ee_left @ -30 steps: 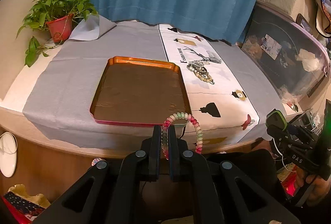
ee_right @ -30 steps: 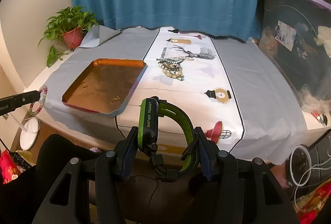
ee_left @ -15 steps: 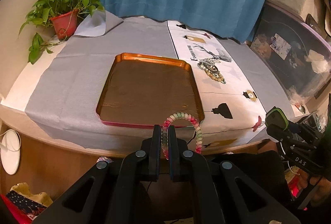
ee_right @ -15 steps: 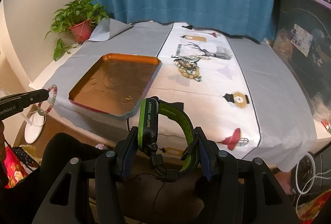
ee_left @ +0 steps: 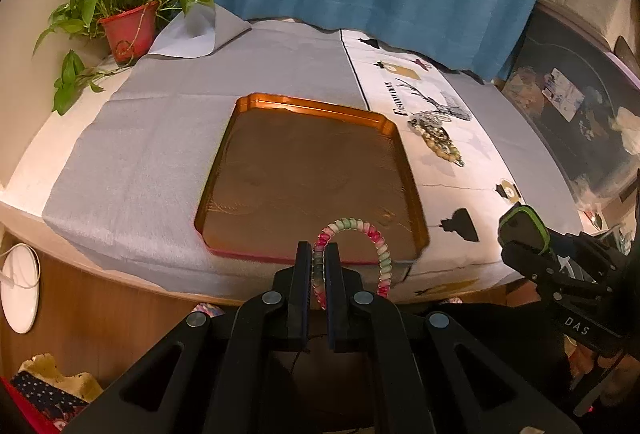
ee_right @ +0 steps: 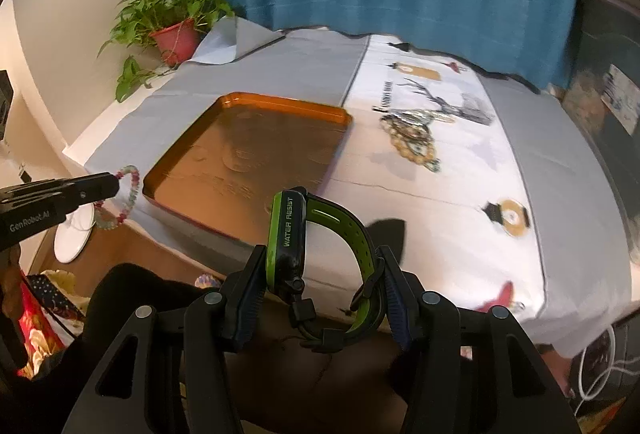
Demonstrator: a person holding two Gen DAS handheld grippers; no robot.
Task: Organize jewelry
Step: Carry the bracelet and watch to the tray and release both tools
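Above tray point(ee_left: 312, 169) at 6 o'clock, left claw point(ee_left: 319, 262) grips bracelet point(ee_left: 360, 230); right claw point(ee_right: 320, 274) clamps watch point(ee_right: 304, 234).

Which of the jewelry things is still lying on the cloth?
The pile of beads beside the tray. The bracelet and the watch are up in tongs.

Both cameras look forward and downward along their own fingers from just off the surface's point(ee_left: 132, 153) near edge. Both views share the tray point(ee_left: 256, 101) point(ee_right: 280, 99), at 12 o'clock left, 11 o'clock right.
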